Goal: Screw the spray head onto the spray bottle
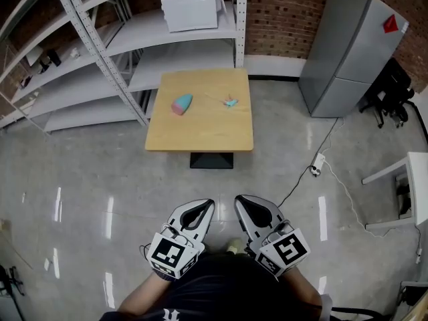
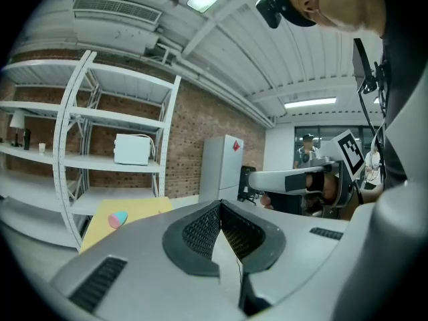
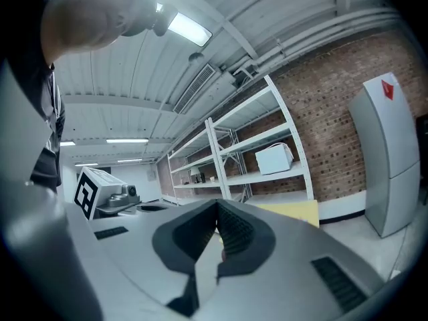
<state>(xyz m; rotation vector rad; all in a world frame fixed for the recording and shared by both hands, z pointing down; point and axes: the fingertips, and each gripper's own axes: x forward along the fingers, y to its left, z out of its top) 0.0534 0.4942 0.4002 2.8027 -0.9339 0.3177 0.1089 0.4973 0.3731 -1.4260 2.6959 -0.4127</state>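
Note:
A pink and teal spray bottle (image 1: pixel 182 103) lies on its side on the small wooden table (image 1: pixel 200 129). The teal spray head (image 1: pixel 231 101) lies apart from it to the right. Both grippers hang close to the person's body, well short of the table. My left gripper (image 1: pixel 210 204) is shut with nothing in it, and my right gripper (image 1: pixel 238 200) is the same. In the left gripper view the shut jaws (image 2: pixel 219 205) point toward the table (image 2: pixel 137 210) with the bottle (image 2: pixel 118 219) on it. The right gripper view shows shut jaws (image 3: pixel 217 204) and the table's edge (image 3: pixel 297 212).
A white metal shelving rack (image 1: pixel 100 59) stands behind and left of the table, with a white box (image 1: pixel 192 7) on it. A grey cabinet (image 1: pixel 351 49) is at the right. A power strip (image 1: pixel 317 163) with its cable lies on the concrete floor; a white table (image 1: pixel 408 186) is far right.

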